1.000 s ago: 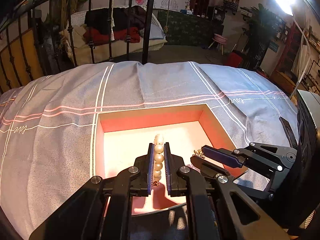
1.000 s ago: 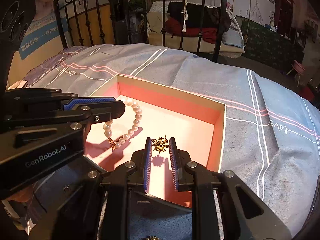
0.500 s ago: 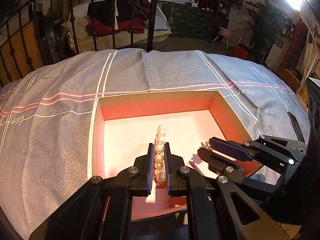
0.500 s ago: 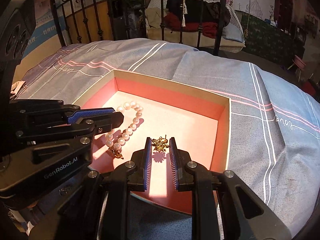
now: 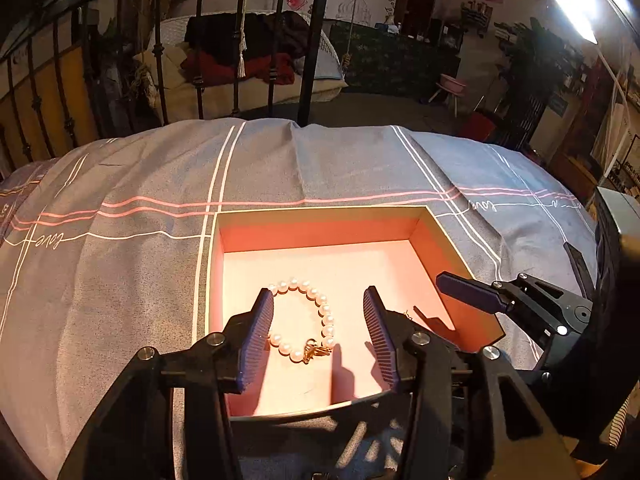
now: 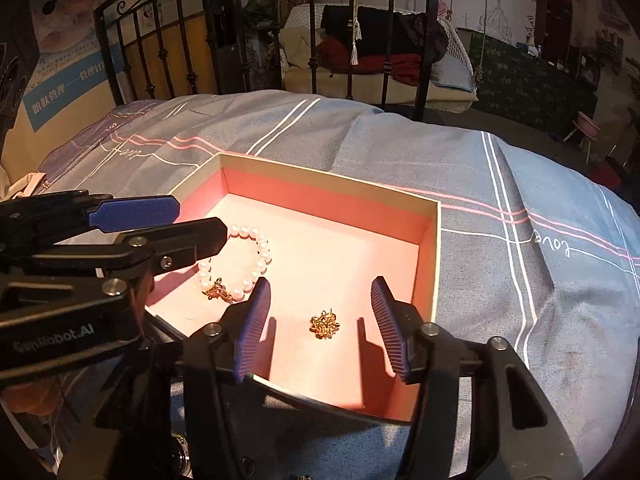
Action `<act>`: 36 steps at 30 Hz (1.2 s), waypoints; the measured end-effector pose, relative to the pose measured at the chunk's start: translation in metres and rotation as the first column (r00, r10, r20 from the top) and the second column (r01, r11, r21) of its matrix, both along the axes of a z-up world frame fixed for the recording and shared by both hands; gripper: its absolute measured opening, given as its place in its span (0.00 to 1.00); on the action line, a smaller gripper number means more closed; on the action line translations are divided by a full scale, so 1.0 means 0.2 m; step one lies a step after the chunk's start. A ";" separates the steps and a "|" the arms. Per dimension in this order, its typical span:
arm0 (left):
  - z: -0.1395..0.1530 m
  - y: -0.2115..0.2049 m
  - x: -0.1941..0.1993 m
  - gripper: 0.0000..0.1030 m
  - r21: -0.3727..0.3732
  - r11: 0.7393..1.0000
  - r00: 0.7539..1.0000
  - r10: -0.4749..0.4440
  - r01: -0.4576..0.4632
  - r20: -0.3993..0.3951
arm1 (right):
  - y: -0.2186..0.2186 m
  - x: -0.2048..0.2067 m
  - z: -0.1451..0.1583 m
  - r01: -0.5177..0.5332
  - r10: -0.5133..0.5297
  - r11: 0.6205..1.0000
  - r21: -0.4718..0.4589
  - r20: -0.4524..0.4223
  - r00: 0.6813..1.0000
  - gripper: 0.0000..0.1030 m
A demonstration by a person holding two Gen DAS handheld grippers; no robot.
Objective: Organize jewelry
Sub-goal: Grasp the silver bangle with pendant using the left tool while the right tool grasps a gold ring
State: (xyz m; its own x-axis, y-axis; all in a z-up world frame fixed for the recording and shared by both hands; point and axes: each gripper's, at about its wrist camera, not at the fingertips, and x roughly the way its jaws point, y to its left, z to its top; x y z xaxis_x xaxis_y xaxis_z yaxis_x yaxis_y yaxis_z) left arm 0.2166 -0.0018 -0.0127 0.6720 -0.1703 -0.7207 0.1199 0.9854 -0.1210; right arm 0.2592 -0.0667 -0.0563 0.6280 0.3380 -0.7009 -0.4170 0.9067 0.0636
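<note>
A pearl bracelet (image 5: 316,312) with a gold clasp lies on the floor of an open pink-lined box (image 5: 320,232); it also shows in the right wrist view (image 6: 256,264). A small gold ornament (image 6: 325,325) lies in the same box (image 6: 434,264), right of the bracelet. My left gripper (image 5: 319,328) is open and empty, its fingers either side of the bracelet, just above it. My right gripper (image 6: 320,320) is open and empty, its fingers either side of the gold ornament.
The box sits on a grey bedspread (image 5: 120,280) with pink and white stripes. A black iron bed frame (image 5: 308,60) stands at the far edge. The right gripper's finger (image 5: 472,292) reaches over the box's right wall in the left wrist view.
Both grippers opened. The left let go of the pearl bracelet, the right let go of the gold ornament; both pieces now lie on the box floor.
</note>
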 end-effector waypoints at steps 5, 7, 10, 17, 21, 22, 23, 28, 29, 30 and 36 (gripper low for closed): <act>0.07 0.05 -0.20 0.51 -0.035 0.999 0.999 0.001 0.001 0.044 | -0.12 -0.17 0.11 0.041 -0.044 0.998 0.036 0.068 0.997 0.52; 0.05 0.08 -0.31 0.51 -0.043 0.999 0.999 0.012 -0.011 0.031 | -0.19 -0.27 0.12 0.064 -0.069 0.996 0.070 0.076 0.995 0.52; -0.04 0.12 -0.46 0.51 -0.030 0.999 1.000 0.022 -0.023 -0.020 | -0.27 -0.44 0.08 0.086 -0.093 0.992 0.094 0.075 0.993 0.54; -0.24 0.08 -0.69 0.55 0.018 0.996 0.990 -0.082 0.084 -0.116 | -0.40 -0.67 -0.05 0.121 -0.124 0.985 0.119 0.013 0.992 0.58; -0.26 -0.01 -0.65 0.62 0.085 0.987 0.987 -0.125 0.134 -0.105 | -0.39 -0.68 -0.08 0.114 -0.114 0.988 0.109 0.000 0.993 0.58; -0.26 -0.03 -0.62 0.62 0.089 0.987 0.986 -0.123 0.133 -0.108 | -0.39 -0.68 -0.08 0.111 -0.112 0.988 0.109 0.001 0.994 0.58; -0.27 -0.05 -0.59 0.62 0.093 0.987 0.987 -0.119 0.130 -0.111 | -0.38 -0.68 -0.09 0.106 -0.106 0.988 0.109 -0.004 0.994 0.58; -0.29 -0.11 -0.52 0.64 0.096 0.983 0.984 -0.145 0.155 -0.101 | -0.35 -0.68 -0.13 0.095 -0.093 0.991 0.093 -0.025 0.995 0.58; -0.30 -0.12 -0.51 0.64 0.099 0.983 0.984 -0.146 0.156 -0.098 | -0.35 -0.68 -0.13 0.093 -0.091 0.991 0.092 -0.028 0.995 0.58; -0.30 -0.12 -0.51 0.64 0.102 0.982 0.984 -0.148 0.158 -0.096 | -0.35 -0.68 -0.14 0.091 -0.089 0.992 0.091 -0.031 0.996 0.59; -0.30 -0.13 -0.51 0.51 0.107 0.979 0.983 -0.165 0.173 -0.081 | -0.32 -0.68 -0.15 0.081 -0.078 0.993 0.085 -0.035 0.996 0.63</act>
